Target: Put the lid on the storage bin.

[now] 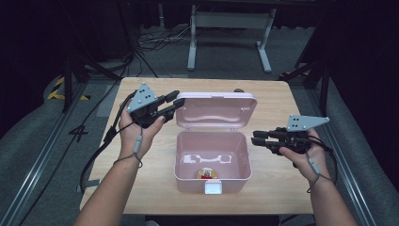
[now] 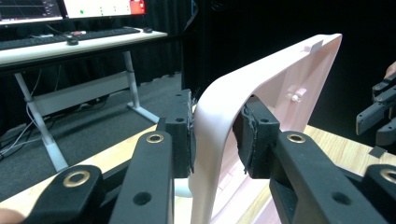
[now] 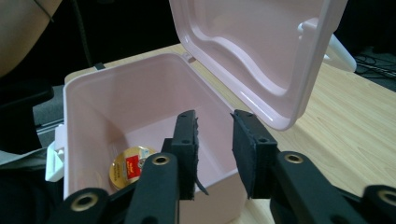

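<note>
Here, the left gripper (image 1: 173, 101) clasps the raised pink lid (image 1: 217, 110) at its nine o'clock edge, while the right gripper (image 1: 256, 137) hovers released at the box's (image 1: 211, 162) three o'clock.

The table (image 1: 277, 188) is lit evenly from overhead while the surroundings are left dark. Glare is seen on the floor of the pink box (image 1: 237, 155). Nearby jaws are rendered slightly soft in both gripper views.

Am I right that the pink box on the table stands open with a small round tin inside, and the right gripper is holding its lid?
Not quite: the left gripper, not the right, holds the lid, as the left gripper view shows. The rest is right.
</note>
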### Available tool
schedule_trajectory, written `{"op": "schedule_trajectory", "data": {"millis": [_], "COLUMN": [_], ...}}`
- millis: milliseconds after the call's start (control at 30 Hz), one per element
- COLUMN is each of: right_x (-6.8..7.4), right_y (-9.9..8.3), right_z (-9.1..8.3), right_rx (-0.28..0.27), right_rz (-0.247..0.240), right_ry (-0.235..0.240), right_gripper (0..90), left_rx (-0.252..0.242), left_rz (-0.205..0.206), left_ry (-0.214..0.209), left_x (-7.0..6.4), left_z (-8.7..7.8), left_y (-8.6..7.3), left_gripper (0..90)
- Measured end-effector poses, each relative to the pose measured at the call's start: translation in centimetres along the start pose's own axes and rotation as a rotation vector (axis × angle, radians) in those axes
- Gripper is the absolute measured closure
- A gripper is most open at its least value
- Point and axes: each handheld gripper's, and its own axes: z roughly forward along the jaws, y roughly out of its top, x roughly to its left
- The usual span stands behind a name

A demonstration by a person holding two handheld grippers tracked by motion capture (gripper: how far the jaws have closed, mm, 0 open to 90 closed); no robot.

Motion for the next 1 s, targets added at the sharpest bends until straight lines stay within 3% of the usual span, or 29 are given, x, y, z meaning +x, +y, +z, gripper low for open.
{"op": "schedule_trajectory", "data": {"millis": [200,300,400,1000], "right_x": [0.2,0.3,0.3,0.6], "right_y": [0.1,0.2,0.2,0.4], "right_z": [-0.1,-0.1,-0.1,-0.2], "right_rx": [-0.017,-0.029,-0.036,-0.088], "right_rz": [0.007,0.009,0.009,0.018], "right_ry": [0.018,0.030,0.032,0.061], "right_gripper": [81.2,83.9,84.9,88.3], "left_rx": [0.001,-0.014,-0.020,-0.023], "left_rz": [0.024,0.007,-0.011,0.002], "left_ry": [0.004,-0.008,-0.023,-0.042], "left_x": [-0.8,-0.9,-1.1,-2.2], "left_z": [-0.6,-0.9,-1.2,-2.5], "left_y": [-0.2,-0.6,-1.1,-2.3], "left_gripper": [67.8,66.2,65.8,62.2]}}
